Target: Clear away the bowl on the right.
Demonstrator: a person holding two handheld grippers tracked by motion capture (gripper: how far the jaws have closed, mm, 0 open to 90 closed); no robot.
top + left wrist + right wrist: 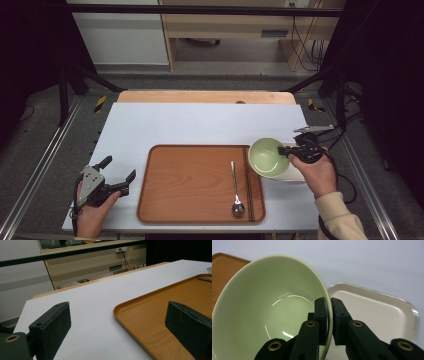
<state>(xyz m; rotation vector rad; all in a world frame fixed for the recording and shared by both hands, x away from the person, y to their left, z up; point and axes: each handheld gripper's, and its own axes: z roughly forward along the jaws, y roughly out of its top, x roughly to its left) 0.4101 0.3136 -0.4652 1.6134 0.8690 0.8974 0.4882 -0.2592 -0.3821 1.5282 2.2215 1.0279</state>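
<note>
My claw (pixel 329 315) pinches the rim of a pale green bowl (pixel 267 157), empty and glossy, tilted, lifted above a white tray (pixel 377 312) beside the wooden tray (pixel 195 185).

You are working in a lab-style recording bay, not a home: beyond your fingers, the white tabletop (pixel 200 122) sits inside a black metal frame (pixel 200 9), aluminium rails (pixel 37 165) run along grey carpet on both sides, and loose cables (pixel 305 42) hang by a plain wooden bench (pixel 235 27) farther ahead.

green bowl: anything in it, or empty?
Empty. The green bowl shows a bare glazed inside in the right gripper view, with the right gripper clamped on its rim.
</note>
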